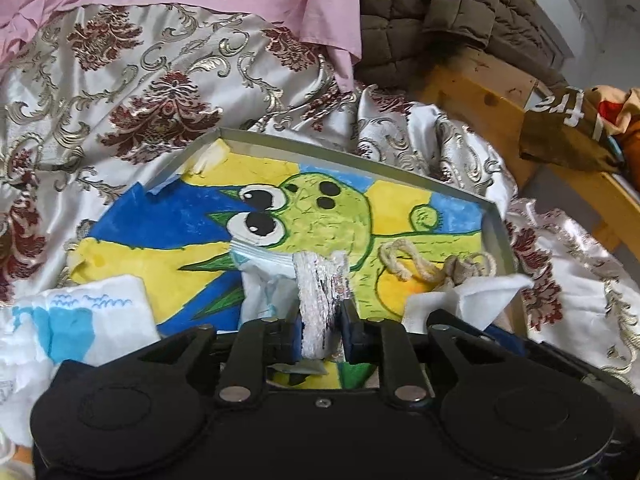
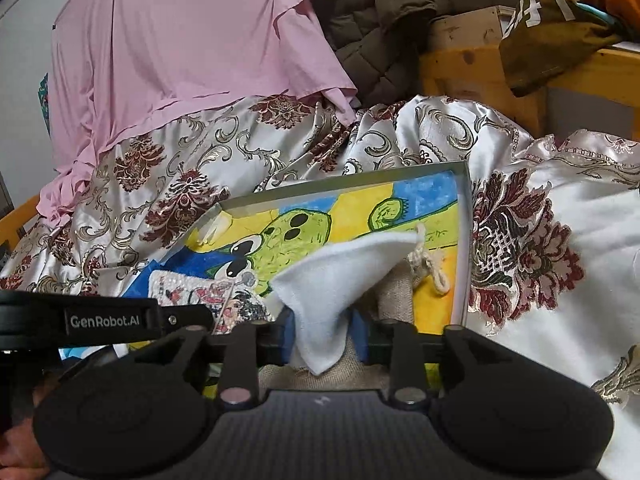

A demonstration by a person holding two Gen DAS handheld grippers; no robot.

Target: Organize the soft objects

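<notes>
A shallow metal tray lined with a green frog painting lies on the patterned satin bedcover. My left gripper stands over its near edge. A silvery sequined patch stands upright between the jaws, with a thin gap at the right pad. In the right wrist view this patch shows a cartoon print. My right gripper has a white cloth loose between its parted blue pads. The cloth drapes over a beige drawstring pouch in the tray's right corner.
A white and blue packet lies left of the tray. A pink sheet and a brown quilted jacket are piled behind. To the right are a wooden bed frame and an olive bag with white letters.
</notes>
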